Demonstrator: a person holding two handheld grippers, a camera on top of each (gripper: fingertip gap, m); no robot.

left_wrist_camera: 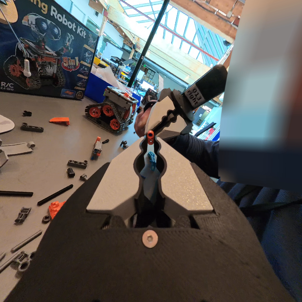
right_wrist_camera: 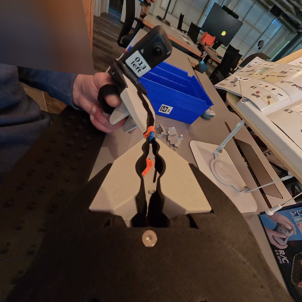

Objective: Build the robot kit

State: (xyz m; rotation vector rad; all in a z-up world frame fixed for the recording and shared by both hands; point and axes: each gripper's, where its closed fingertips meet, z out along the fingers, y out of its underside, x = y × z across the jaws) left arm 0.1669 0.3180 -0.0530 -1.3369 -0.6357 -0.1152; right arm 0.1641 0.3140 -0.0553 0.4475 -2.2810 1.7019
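Two claws are meeting tip to tip above the grey table (left_wrist_camera: 54, 160).
The left claw (left_wrist_camera: 150, 138) is pinching an orange connector (left_wrist_camera: 150, 135); the right claw (right_wrist_camera: 151, 141) is gripping a blue pin (right_wrist_camera: 151, 135) touching it, scattered parts and a printed kit box (left_wrist_camera: 40, 45) crowding the left side.

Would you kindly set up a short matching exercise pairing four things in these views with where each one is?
1. orange connector
2. blue pin
3. tracked robot model
4. blue bin

A. on the table, beside the kit box
B. behind the left gripper, a tag on its front
C. at the left gripper's tips
D. at the right gripper's tips

Pairs: 1-C, 2-D, 3-A, 4-B
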